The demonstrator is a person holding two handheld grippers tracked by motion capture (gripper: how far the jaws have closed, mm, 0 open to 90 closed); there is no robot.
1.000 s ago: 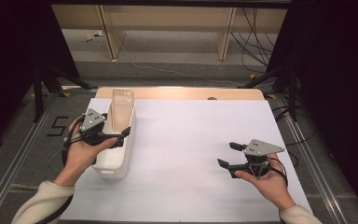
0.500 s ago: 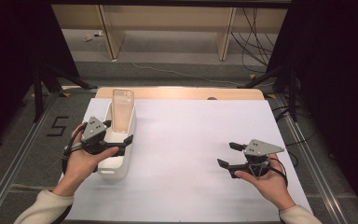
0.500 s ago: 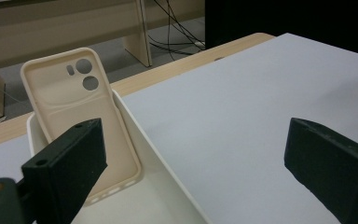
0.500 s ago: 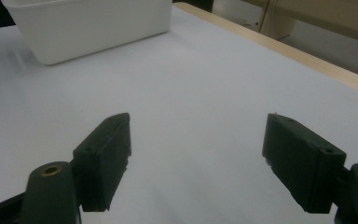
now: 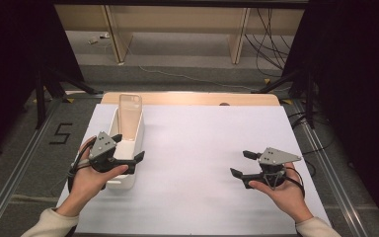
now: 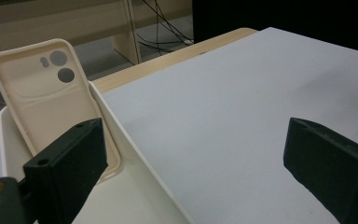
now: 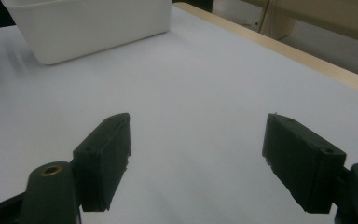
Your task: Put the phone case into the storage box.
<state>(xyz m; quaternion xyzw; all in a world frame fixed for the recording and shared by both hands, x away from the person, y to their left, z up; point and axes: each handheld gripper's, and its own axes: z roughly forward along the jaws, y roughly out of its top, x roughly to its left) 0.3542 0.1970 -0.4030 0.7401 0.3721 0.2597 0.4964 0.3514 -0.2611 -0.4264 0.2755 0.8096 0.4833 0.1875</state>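
- A person's left hand (image 5: 86,177) held the left gripper (image 5: 128,153), a black two-jaw tool with a grey three-cornered plate on top, over the near end of a long white plastic bin (image 5: 128,129) at the left side of the table.
- In the left gripper view its jaws stood wide apart and gripped nothing; one hung over the inside of the bin and the other over the bare sheet beyond the bin's wall (image 6: 135,154).
- A cream-coloured soft phone case (image 5: 130,106) with round camera cut-outs stood on end in the far end of the bin, tilted back against its end wall; the left gripper view showed its hollow inner face (image 6: 51,107) turned toward the jaws, near them but apart.
- A white sheet (image 5: 202,163) covered the pale wooden tabletop (image 5: 197,98), whose far edge showed as a strip beyond it.
- At the right side of the table, well apart from the bin, the person's right hand (image 5: 284,195) held the right gripper (image 5: 241,164), a matching black tool with a grey plate, just above the sheet.
- Its jaws were also spread wide with nothing between them, pointing toward the bin, whose white outer wall (image 7: 93,28) showed at the far end of the right gripper view.
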